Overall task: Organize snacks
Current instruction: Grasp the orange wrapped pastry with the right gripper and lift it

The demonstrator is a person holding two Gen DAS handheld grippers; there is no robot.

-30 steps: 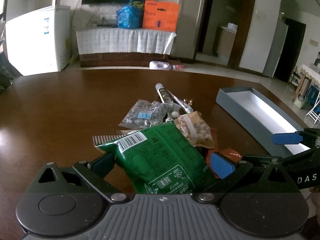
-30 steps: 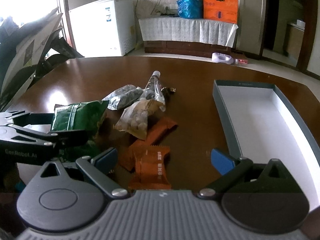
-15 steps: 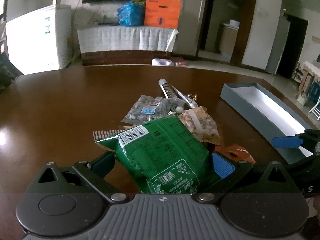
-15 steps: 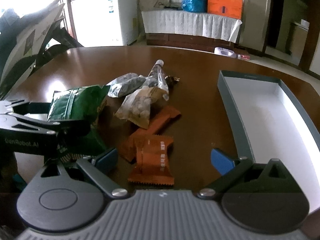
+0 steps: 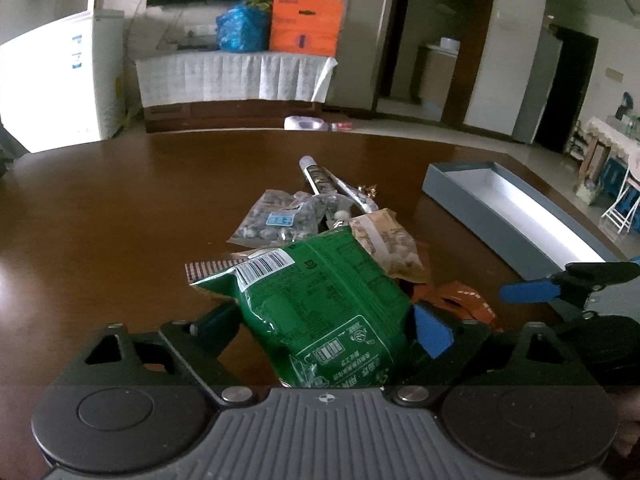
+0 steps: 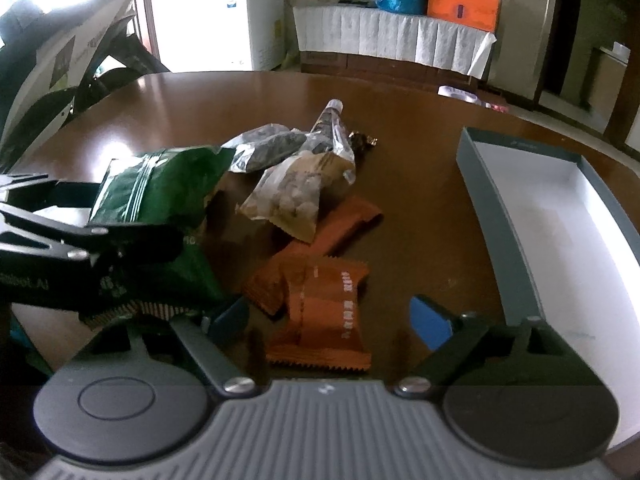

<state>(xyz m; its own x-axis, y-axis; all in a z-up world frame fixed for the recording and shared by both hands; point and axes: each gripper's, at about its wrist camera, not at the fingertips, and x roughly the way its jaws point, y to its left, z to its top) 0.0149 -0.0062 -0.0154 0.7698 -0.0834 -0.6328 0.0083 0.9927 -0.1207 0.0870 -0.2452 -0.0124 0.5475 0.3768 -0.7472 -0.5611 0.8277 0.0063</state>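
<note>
A green snack bag (image 5: 320,300) stands between the jaws of my left gripper (image 5: 324,326), which are closing; both blue pads touch its sides and squeeze it. The right wrist view shows the same green bag (image 6: 160,192) inside the left gripper's black fingers (image 6: 80,240). My right gripper (image 6: 332,316) is lowered over an orange packet (image 6: 324,312). Its jaws are closing too, but a gap shows between the pads and the packet. More snacks lie beyond: a beige nut bag (image 6: 296,196), a clear grey bag (image 6: 264,148) and a long tube-shaped pack (image 6: 330,128).
An open grey box (image 6: 488,216) with a white inside lies at the right on the brown table (image 5: 120,220). A striped packet (image 5: 208,270) sticks out under the green bag. A second orange packet (image 6: 348,224) lies behind the first.
Both grippers' jaws have narrowed. The right gripper has sunk closer to the orange packet. The left gripper has stayed in place around the green bag.
</note>
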